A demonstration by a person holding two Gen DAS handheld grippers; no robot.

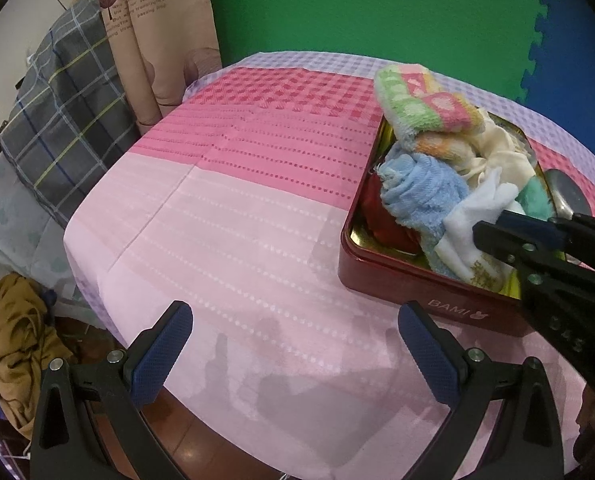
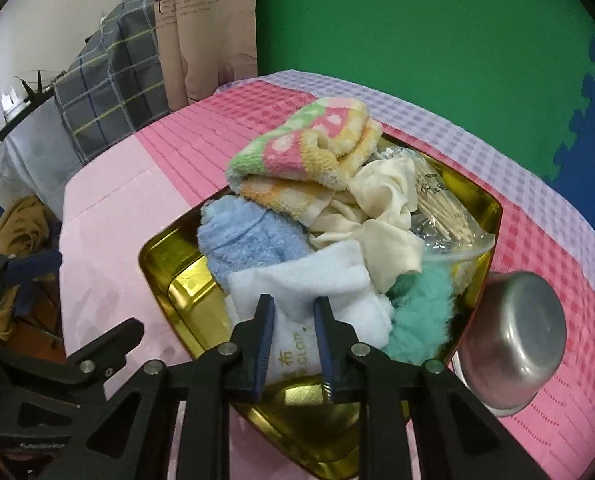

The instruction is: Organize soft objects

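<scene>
A red tin box (image 1: 401, 288) with a gold inside (image 2: 185, 284) stands on the pink tablecloth and holds a heap of soft cloths: a striped pastel towel (image 2: 305, 152), a blue fluffy cloth (image 2: 249, 240), a cream cloth (image 2: 385, 200), a teal fluffy cloth (image 2: 421, 316) and a white cloth (image 2: 317, 280). My right gripper (image 2: 293, 304) reaches into the box with its jaws narrowed around the near end of the white cloth (image 1: 465, 224). My left gripper (image 1: 293, 320) is open and empty over the tablecloth, left of the box.
A steel bowl (image 2: 513, 344) lies on its side right of the box. A clear bag of toothpicks (image 2: 441, 208) sits in the box's back corner. The table edge (image 1: 81, 264) drops off at left, with plaid fabric (image 1: 65, 112) and a brown cloth (image 1: 17, 344) beyond it.
</scene>
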